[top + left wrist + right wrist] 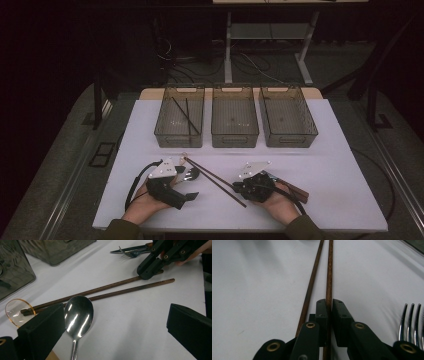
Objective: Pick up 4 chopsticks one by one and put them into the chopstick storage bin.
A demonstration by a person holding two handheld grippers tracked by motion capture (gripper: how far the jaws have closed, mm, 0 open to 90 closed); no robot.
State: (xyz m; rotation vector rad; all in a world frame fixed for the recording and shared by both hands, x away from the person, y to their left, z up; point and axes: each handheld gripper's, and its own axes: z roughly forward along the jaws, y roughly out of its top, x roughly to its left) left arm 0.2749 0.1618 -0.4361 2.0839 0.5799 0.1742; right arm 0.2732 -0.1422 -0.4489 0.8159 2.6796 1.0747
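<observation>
One wooden chopstick (329, 272) is pinched by the right gripper (329, 305); its near end is hidden. The left gripper (112, 322) is held wide open, empty.

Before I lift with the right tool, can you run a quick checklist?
1. Right tool shut on one chopstick: ok.
2. Second chopstick outside the grip, lying alongside: ok.
3. Left tool open, holding nothing: ok.
4. Spoon apart from the right tool: ok.
5. Fork close beside the right tool: not ok.
6. Left bin already holding two dark sticks, space left: ok.
</observation>
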